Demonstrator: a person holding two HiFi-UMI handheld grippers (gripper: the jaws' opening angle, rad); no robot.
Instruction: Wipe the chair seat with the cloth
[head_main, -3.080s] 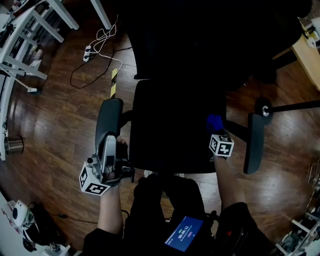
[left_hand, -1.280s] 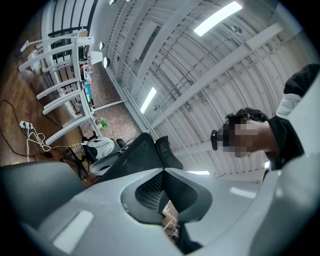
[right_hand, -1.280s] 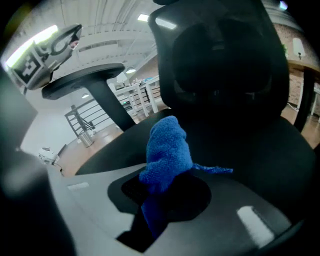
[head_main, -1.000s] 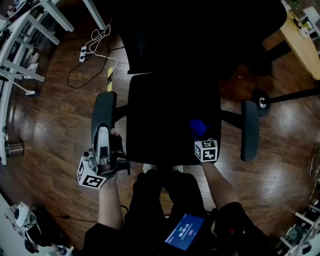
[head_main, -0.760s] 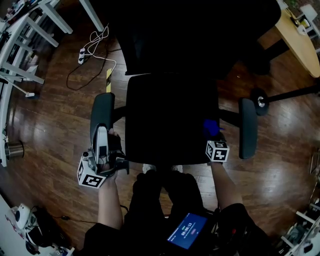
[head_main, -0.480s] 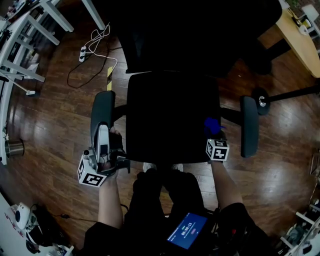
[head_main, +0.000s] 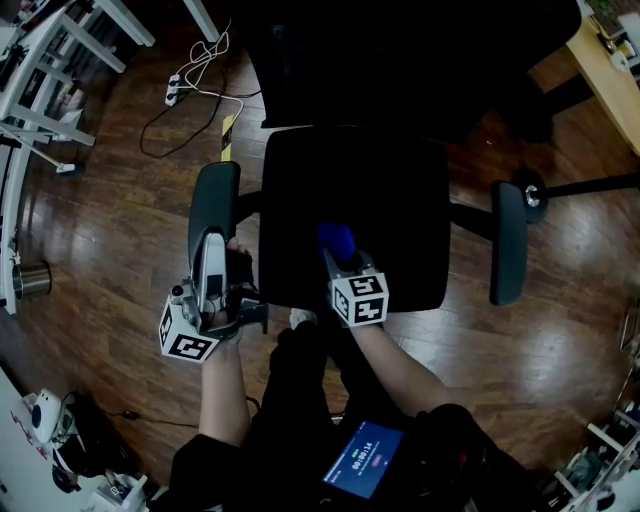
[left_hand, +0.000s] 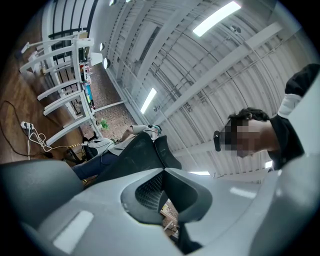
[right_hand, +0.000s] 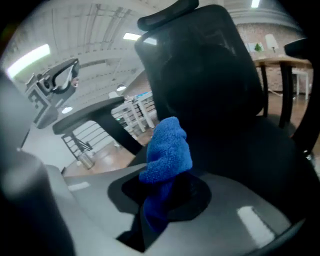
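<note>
The left tool (head_main: 212, 250), jaws pressed together on nothing, is held beside a grey armrest (head_main: 214, 200), apparently to stay clear of the work; its camera tilts toward the ceiling. Further right, the right tool (head_main: 338, 258) pinches a blue cloth (head_main: 337, 238), the bunched end jutting past the jaw tips, likely so that fabric rather than plastic meets the black chair seat (head_main: 400, 210). The cloth sits over the seat's front-left area, directly ahead of that tool.
</note>
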